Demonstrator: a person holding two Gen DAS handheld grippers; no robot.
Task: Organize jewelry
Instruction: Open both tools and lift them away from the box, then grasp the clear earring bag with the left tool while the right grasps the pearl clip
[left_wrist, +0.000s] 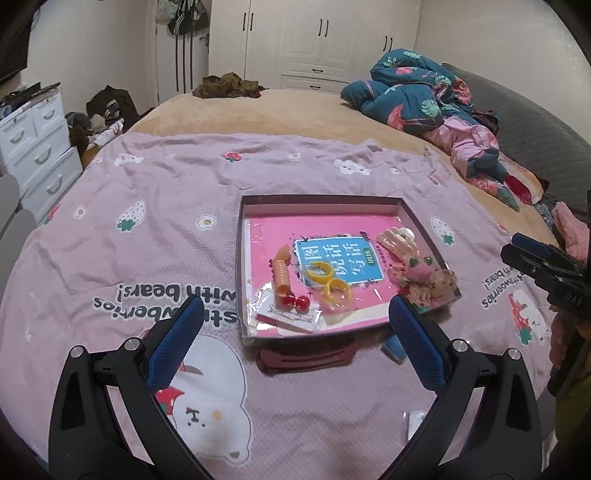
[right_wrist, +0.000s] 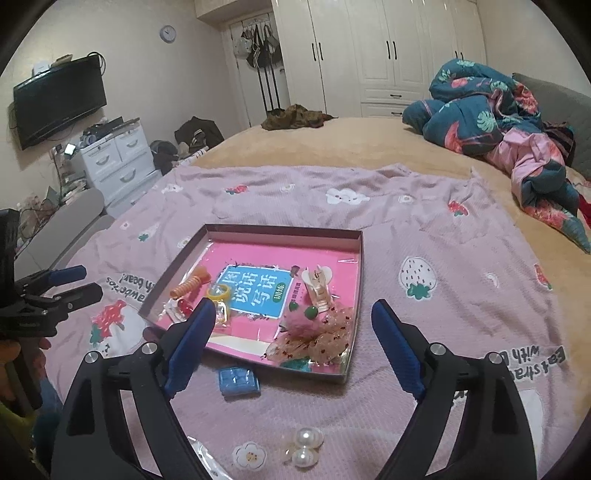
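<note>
A shallow box (left_wrist: 317, 201) (right_wrist: 360, 266) with a pink book inside lies on the pink blanket. It holds an orange spiral clip (left_wrist: 282, 271), yellow rings (left_wrist: 334, 286), red cherry earrings on a card (left_wrist: 295, 303), a beige claw clip (left_wrist: 393, 240) (right_wrist: 319, 286) and a pink frilly bow (left_wrist: 423, 278) (right_wrist: 314, 332). A dark red hair clip (left_wrist: 306, 356) and a blue clip (right_wrist: 238, 380) lie just in front of the box. Pearl pieces (right_wrist: 304, 446) and a flower piece (right_wrist: 250, 455) lie nearer. My left gripper (left_wrist: 295, 339) is open and empty above the dark red clip. My right gripper (right_wrist: 295, 339) is open and empty over the box's near edge.
A rumpled blue floral duvet (left_wrist: 413, 92) lies at the back right of the bed. White drawers (left_wrist: 33, 147) stand at the left, wardrobes (right_wrist: 369, 48) behind. A dark garment (left_wrist: 229, 85) lies at the bed's far end. A small white item (left_wrist: 415, 422) sits on the blanket near my left gripper.
</note>
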